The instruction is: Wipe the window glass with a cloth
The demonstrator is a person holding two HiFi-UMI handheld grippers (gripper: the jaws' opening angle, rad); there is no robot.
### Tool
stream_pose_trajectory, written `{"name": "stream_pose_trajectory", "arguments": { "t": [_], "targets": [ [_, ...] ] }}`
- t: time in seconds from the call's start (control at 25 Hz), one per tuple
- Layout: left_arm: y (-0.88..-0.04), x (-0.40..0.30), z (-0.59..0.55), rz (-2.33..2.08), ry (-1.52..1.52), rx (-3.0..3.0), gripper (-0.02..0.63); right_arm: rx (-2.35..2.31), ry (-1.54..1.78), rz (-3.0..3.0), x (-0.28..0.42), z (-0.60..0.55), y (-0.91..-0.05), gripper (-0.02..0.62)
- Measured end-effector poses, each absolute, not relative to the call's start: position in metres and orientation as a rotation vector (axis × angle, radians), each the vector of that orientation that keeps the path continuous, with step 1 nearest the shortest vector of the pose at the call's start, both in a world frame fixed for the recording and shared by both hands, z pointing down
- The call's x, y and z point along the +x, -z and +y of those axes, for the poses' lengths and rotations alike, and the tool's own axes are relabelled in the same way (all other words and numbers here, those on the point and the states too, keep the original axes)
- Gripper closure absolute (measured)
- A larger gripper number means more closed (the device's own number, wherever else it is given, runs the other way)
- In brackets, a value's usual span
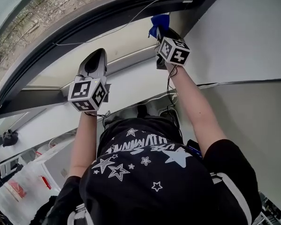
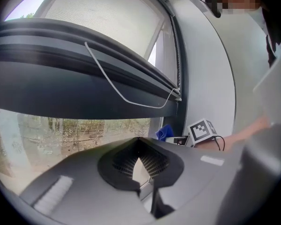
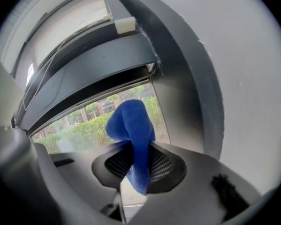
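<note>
A blue cloth (image 3: 133,135) is pinched between the jaws of my right gripper (image 3: 138,165), bunched above them and hanging down below. It is held up near the right end of the window glass (image 3: 84,121), close to the dark frame corner. The head view shows the same cloth (image 1: 159,22) sticking out past the right gripper (image 1: 161,31). My left gripper (image 1: 94,62) is lower and to the left, over the white sill, jaws together and empty. From the left gripper (image 2: 139,157) I see the glass (image 2: 74,130) ahead and the cloth (image 2: 163,133) off to the right.
A dark curved window frame (image 1: 84,25) carries a thin white cable (image 1: 131,18). A white wall (image 1: 253,32) lies right of the window and a white sill (image 1: 131,86) below it. A black cable (image 1: 170,90) hangs from the right gripper. Bags and boxes (image 1: 23,182) sit lower left.
</note>
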State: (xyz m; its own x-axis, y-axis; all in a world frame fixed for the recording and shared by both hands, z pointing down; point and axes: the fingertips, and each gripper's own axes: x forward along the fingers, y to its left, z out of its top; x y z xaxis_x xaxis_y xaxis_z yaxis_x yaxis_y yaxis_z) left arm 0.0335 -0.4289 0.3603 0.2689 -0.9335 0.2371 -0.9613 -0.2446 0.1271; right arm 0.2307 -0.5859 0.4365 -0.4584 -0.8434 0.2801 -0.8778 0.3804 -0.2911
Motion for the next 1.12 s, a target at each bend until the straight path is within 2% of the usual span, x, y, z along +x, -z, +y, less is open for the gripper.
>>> {"name": "stream_pose_trajectory", "arguments": {
  "t": [0.28, 0.52, 1.12],
  "targets": [
    [-0.367, 0.032, -0.408, -1.784, -0.149, 2.261, 0.597, 1.570, -0.590, -2.527, 0.236, -0.577, -0.438, 0.522],
    [-0.379, -0.019, -0.363, -1.891, -0.116, 2.134, 0.597, 1.431, -0.501, -2.581, 0.184, -0.544, -0.437, 0.522],
    [-0.408, -0.254, -0.171, -2.213, -0.057, 1.690, 0.598, 0.654, -0.363, -2.745, -0.130, -0.341, -0.460, 0.522]
  ]
}}
